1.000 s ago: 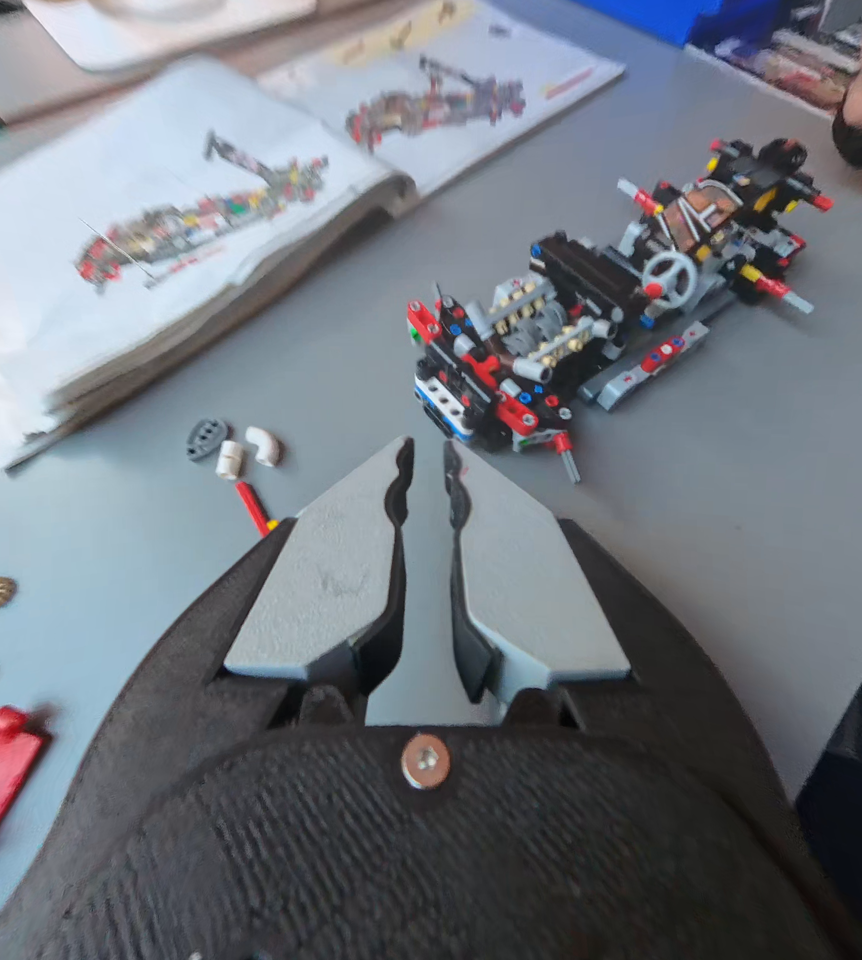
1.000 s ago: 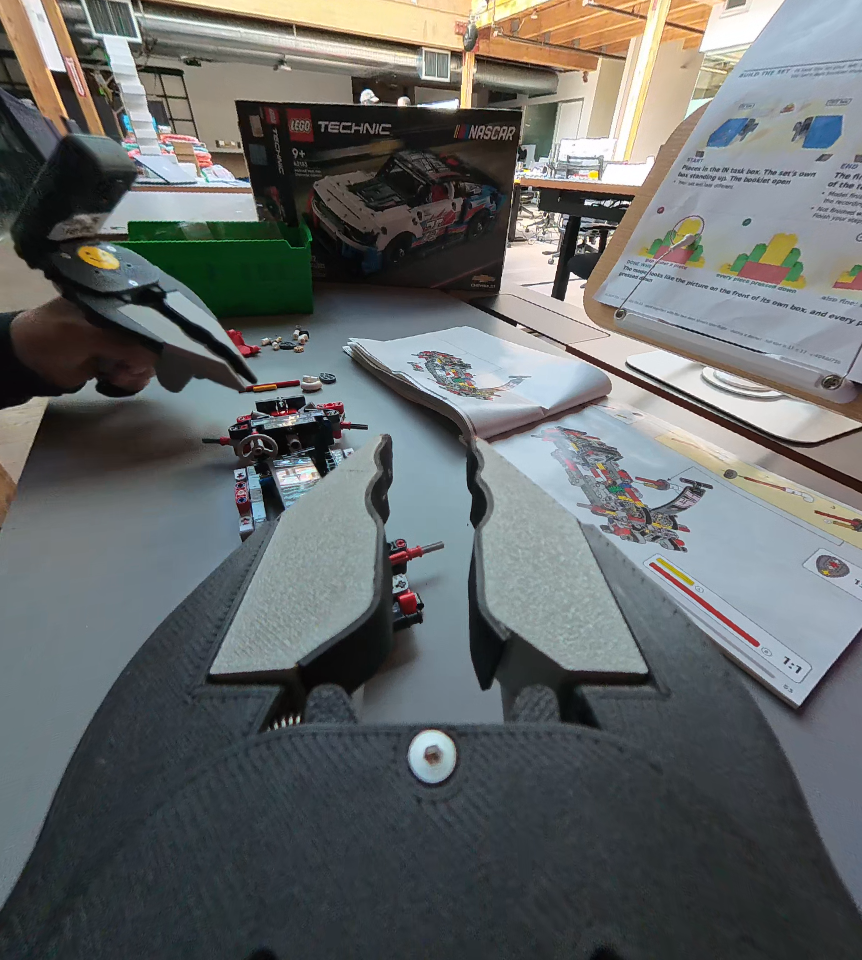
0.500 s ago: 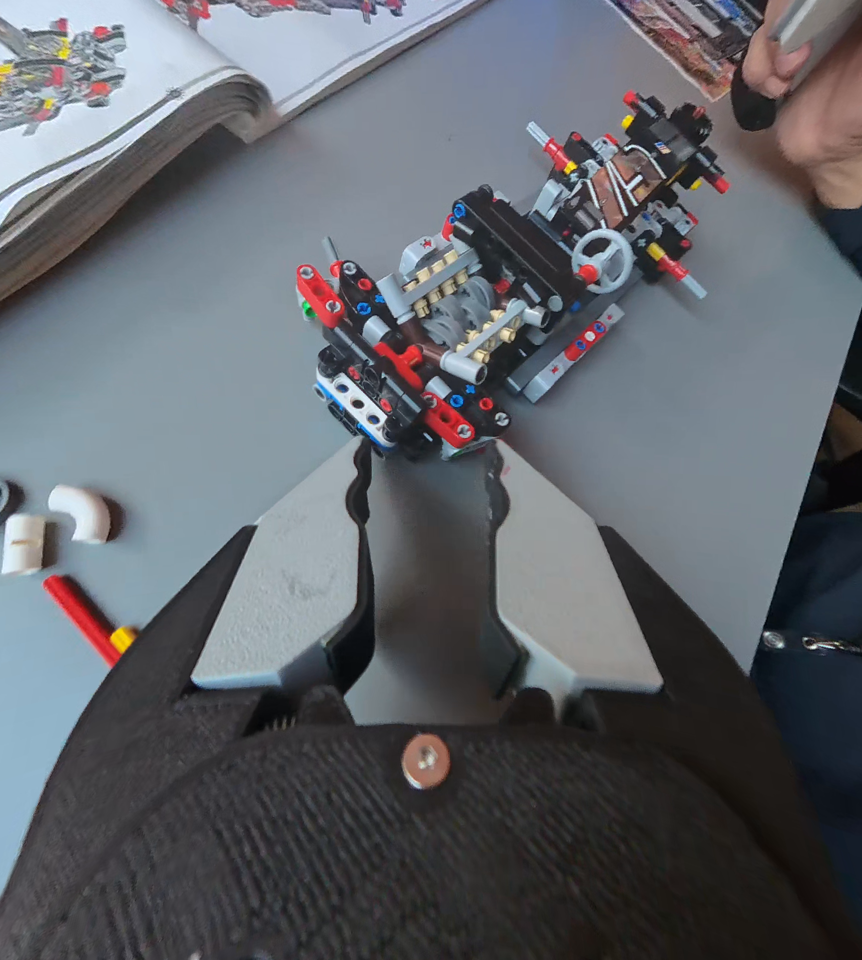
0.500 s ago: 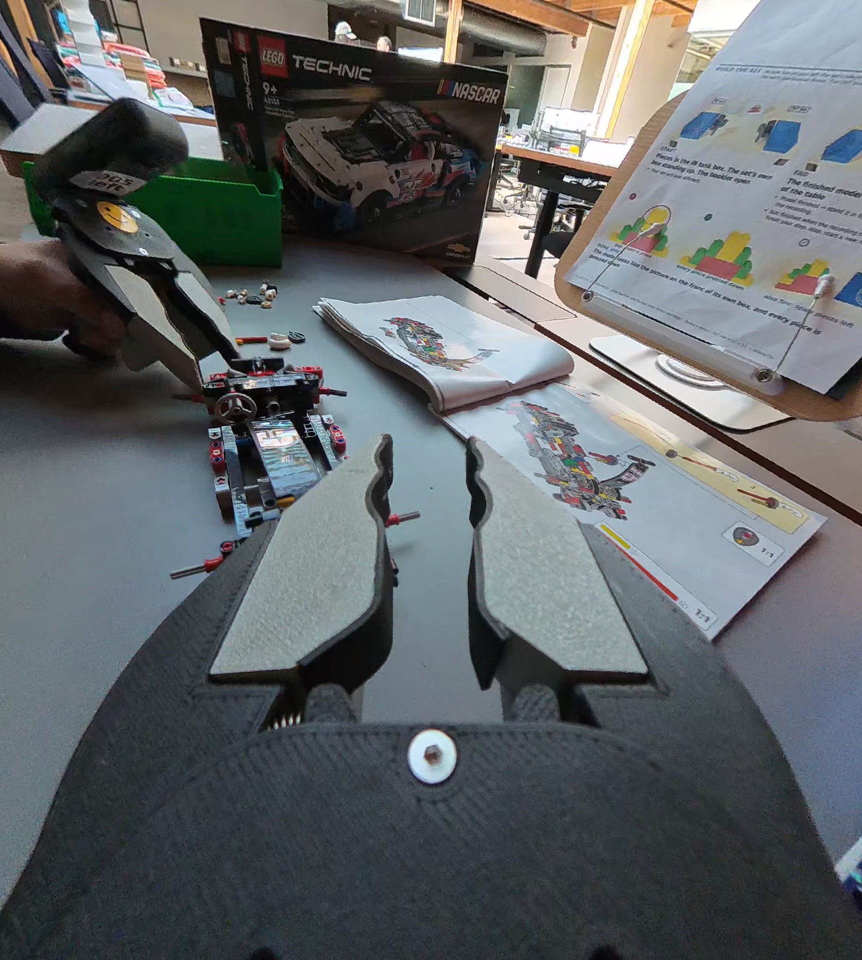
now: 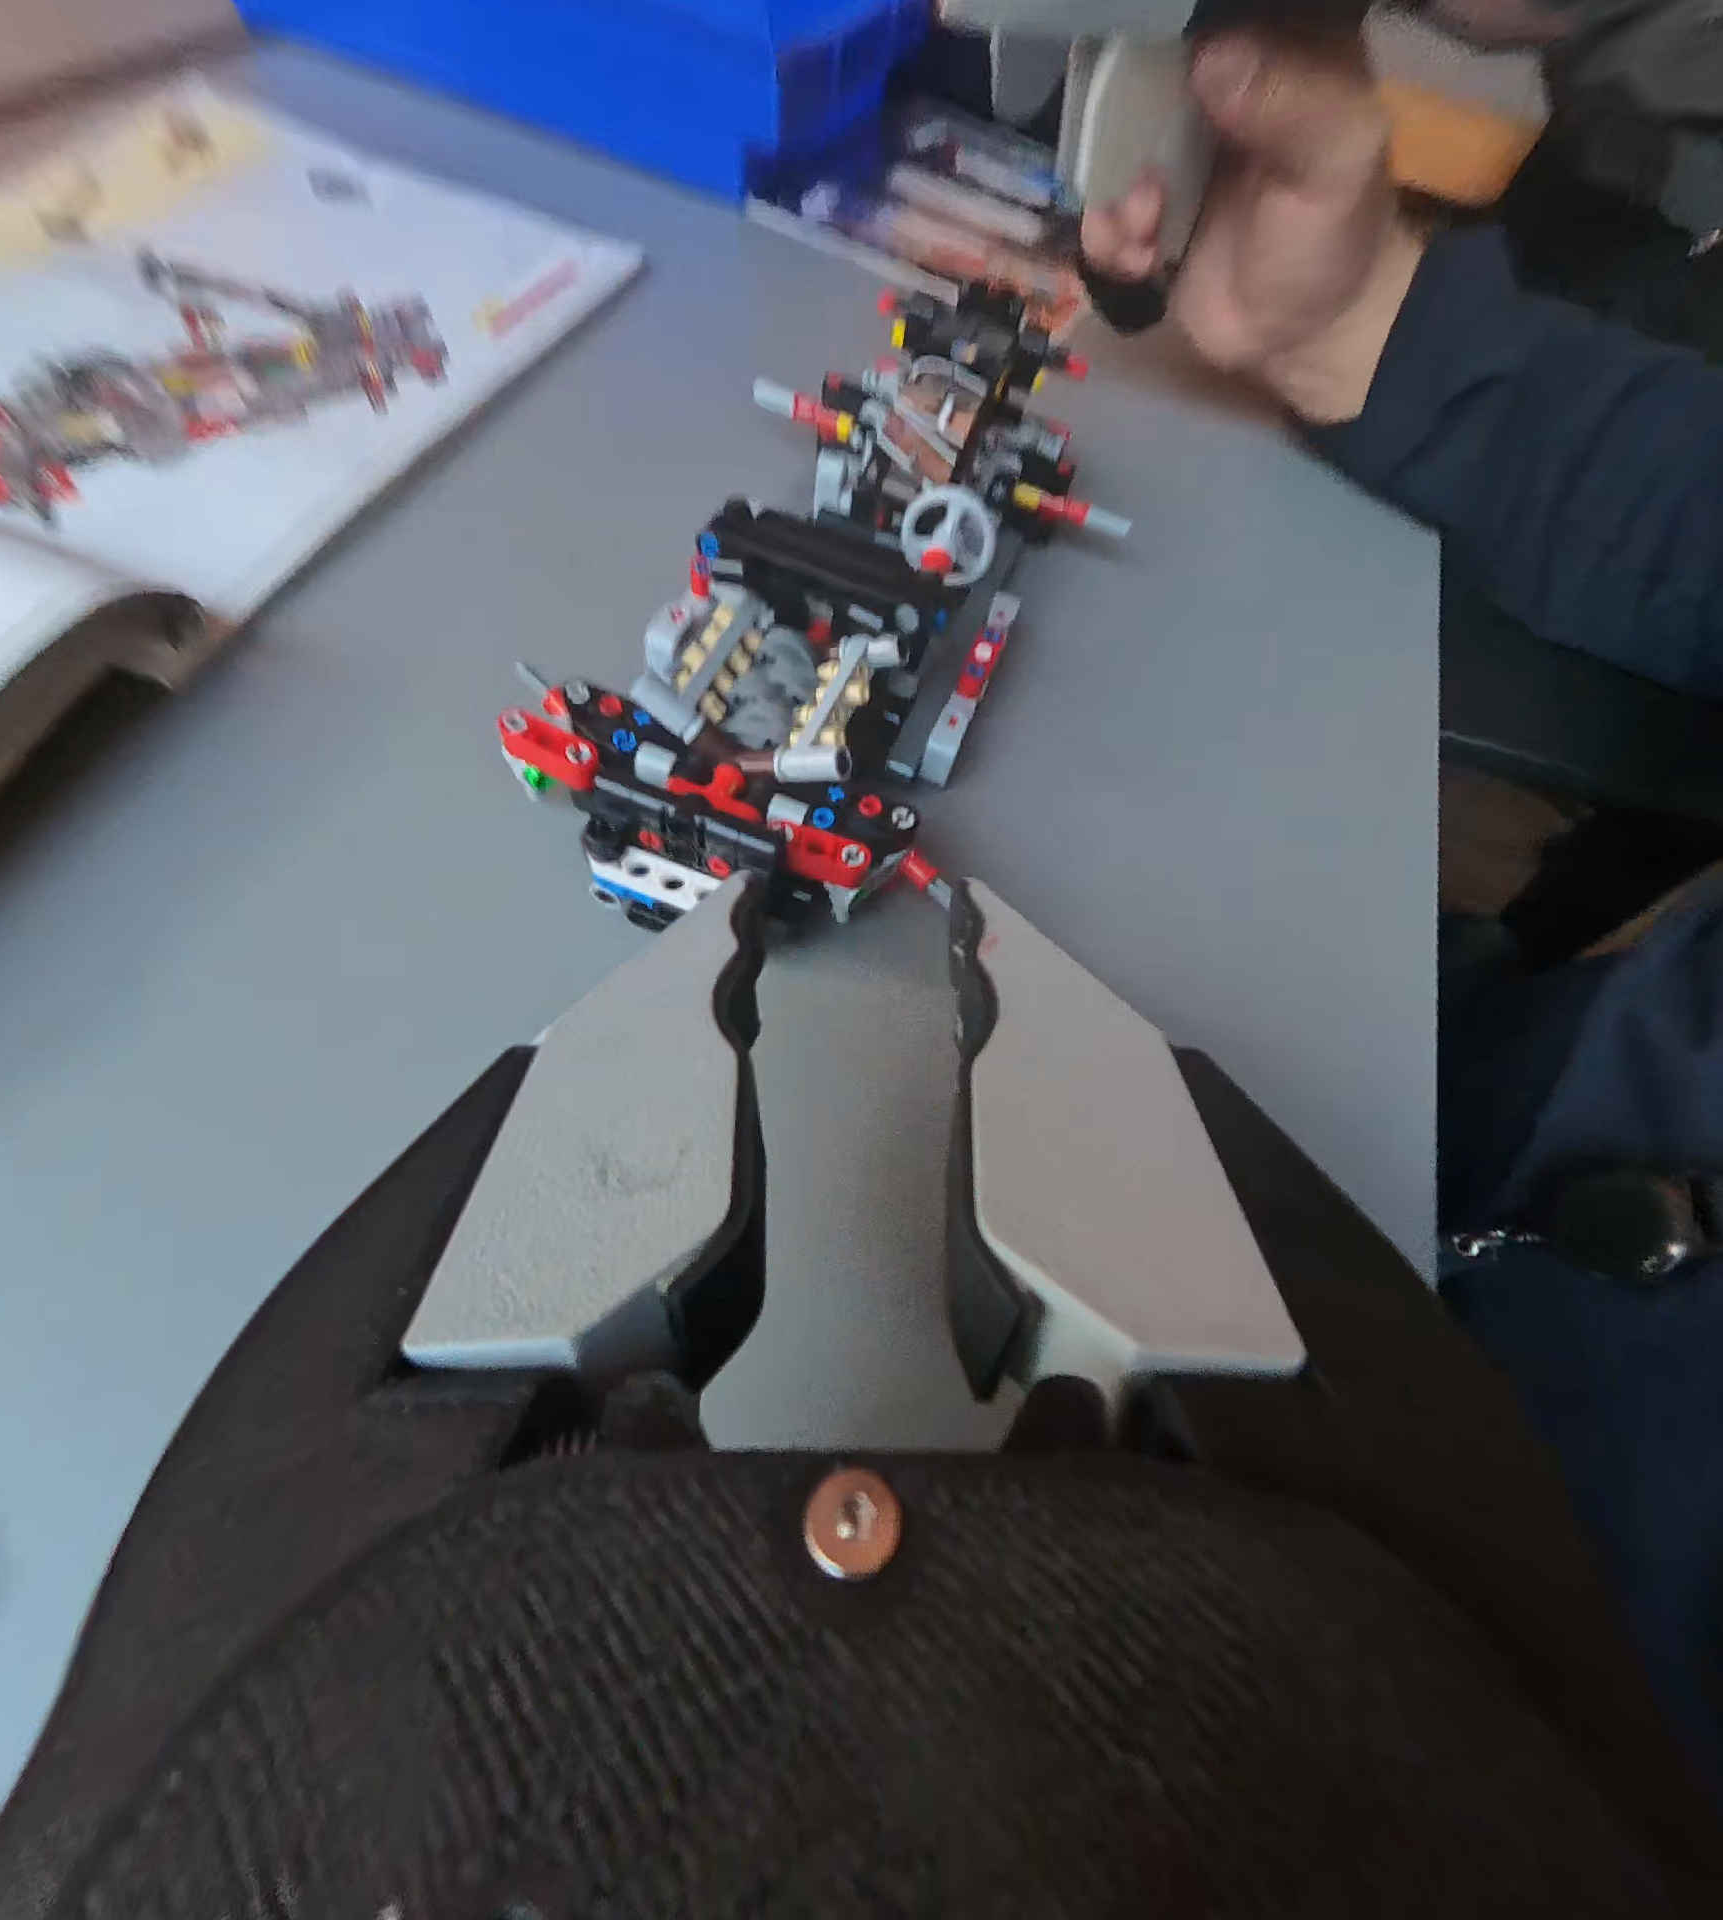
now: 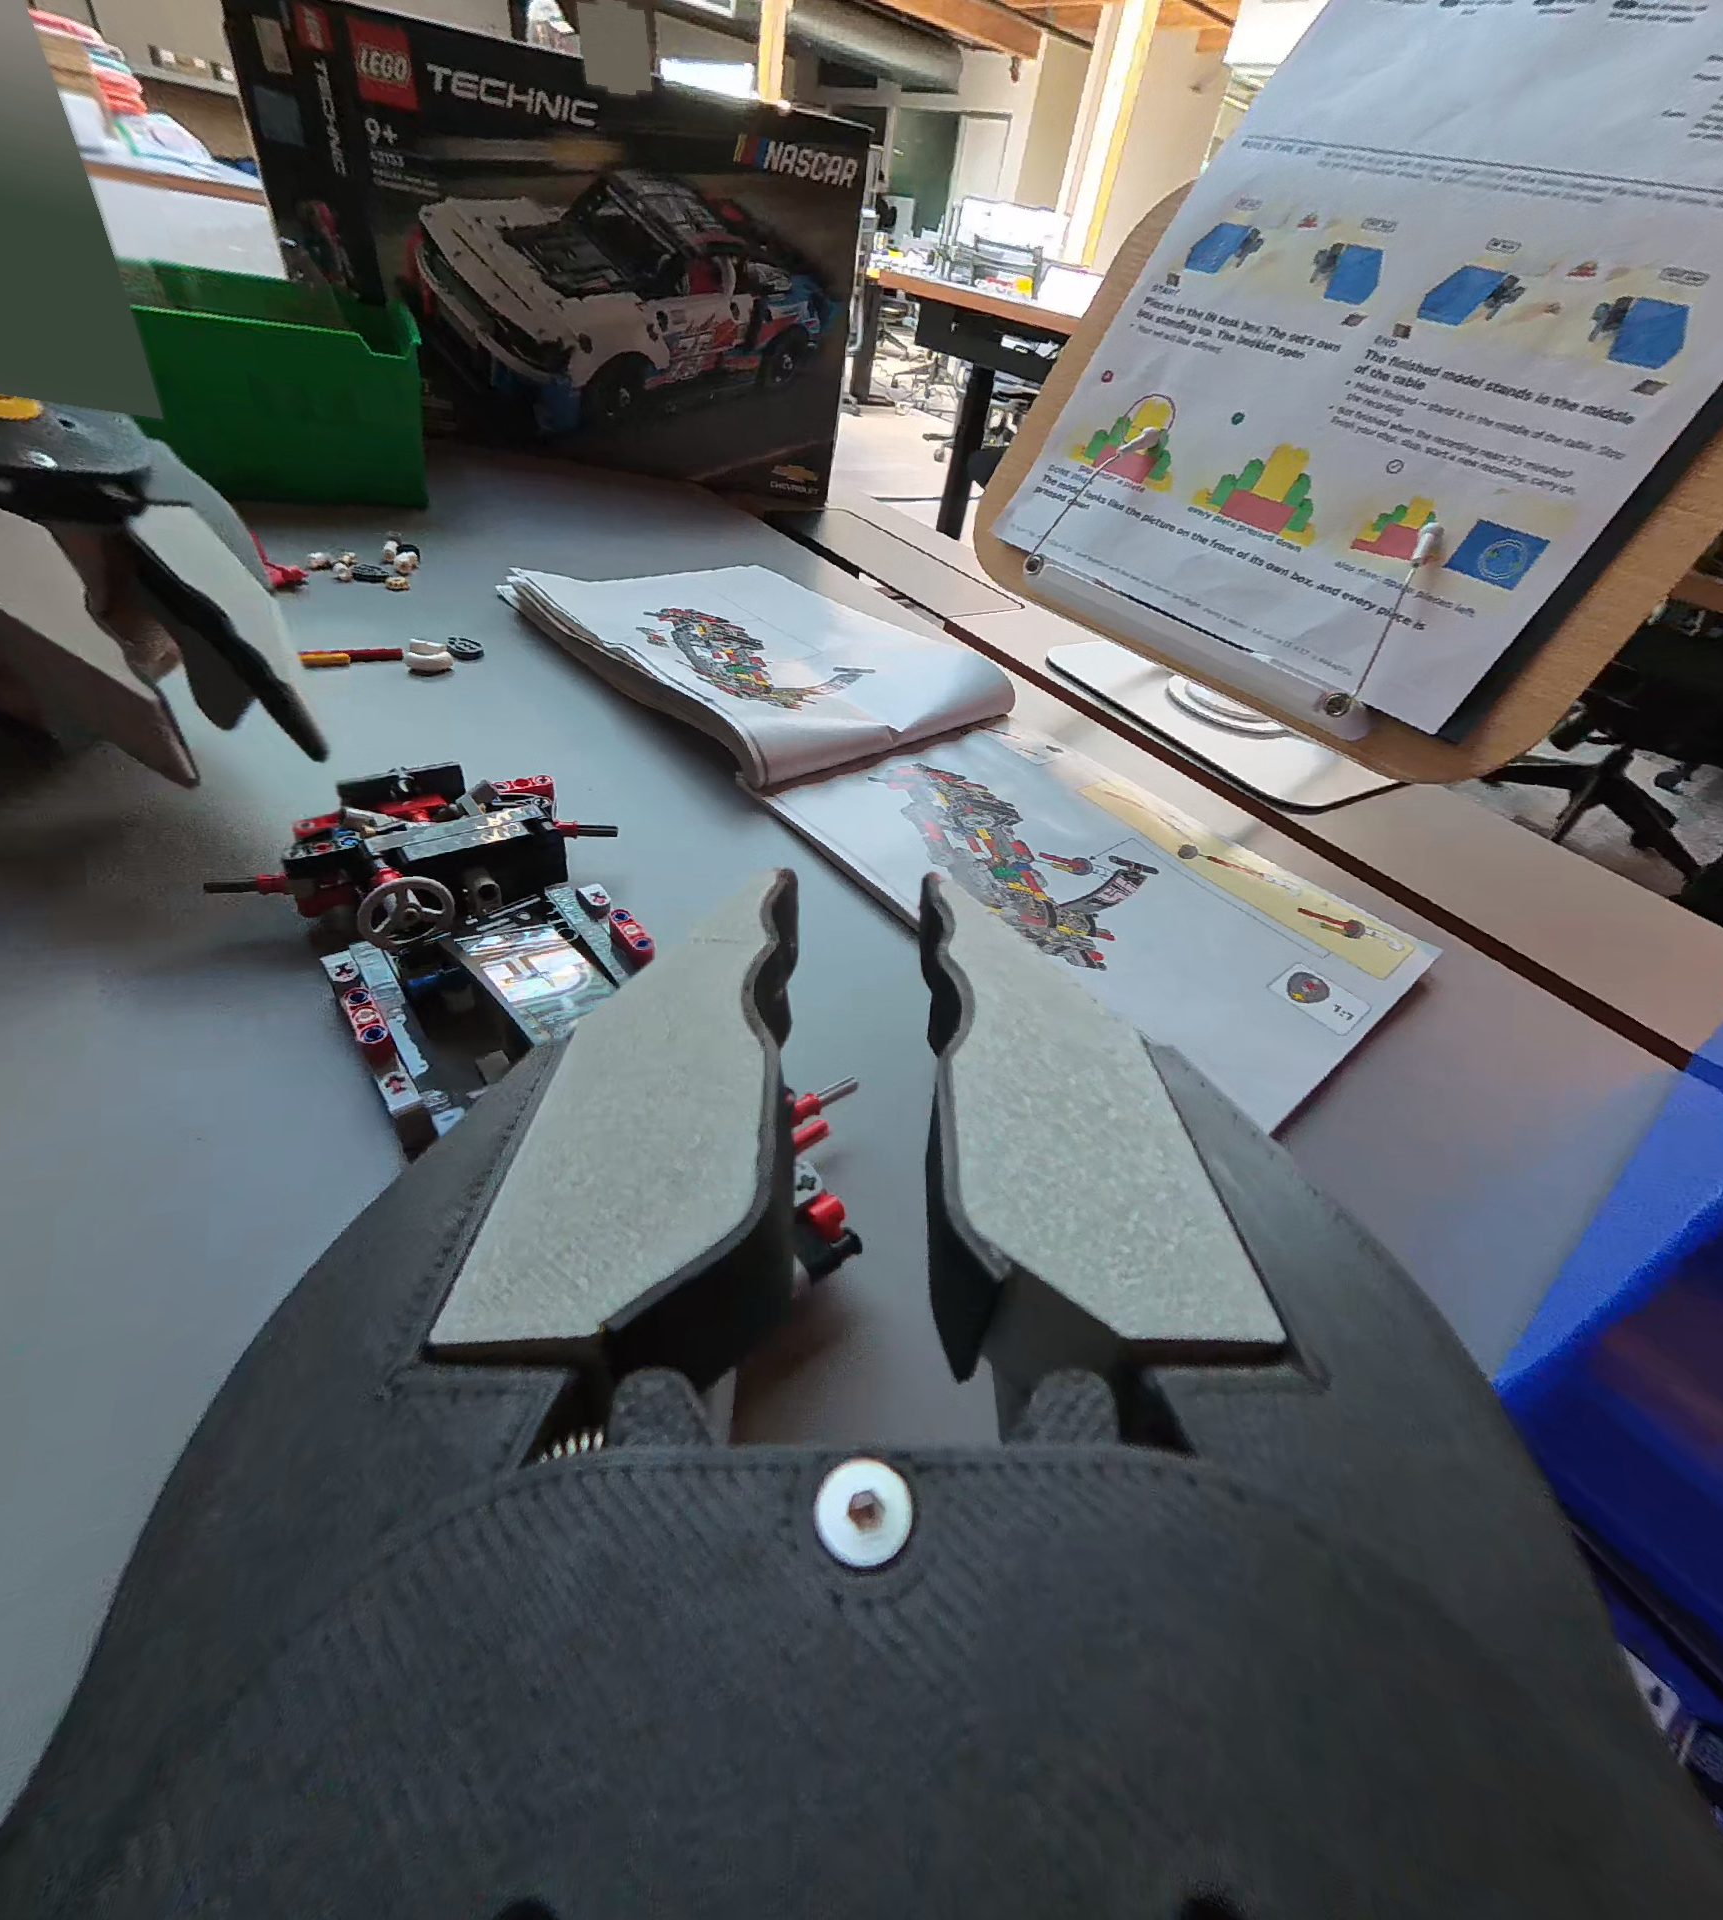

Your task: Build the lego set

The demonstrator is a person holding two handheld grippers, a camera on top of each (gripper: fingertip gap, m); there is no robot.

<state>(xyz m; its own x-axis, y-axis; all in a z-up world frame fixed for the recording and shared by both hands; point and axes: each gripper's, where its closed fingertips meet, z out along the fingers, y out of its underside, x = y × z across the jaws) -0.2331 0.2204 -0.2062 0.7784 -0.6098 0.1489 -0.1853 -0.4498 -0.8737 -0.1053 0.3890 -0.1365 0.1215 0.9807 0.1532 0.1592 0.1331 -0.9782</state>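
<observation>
grey fingers of both grippers (image 5: 852,904) (image 6: 857,899) spread, empty, near brick chassis (image 5: 795,665).

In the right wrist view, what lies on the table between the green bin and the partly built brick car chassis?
Loose small pieces: a red-and-yellow axle, white and black bits; nearer the green bin, another scatter. The left claw hangs above the chassis.

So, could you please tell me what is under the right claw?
Under the right claw lies the rear of the brick car chassis on the grey table; only red pegs show, the rest is covered.
</observation>
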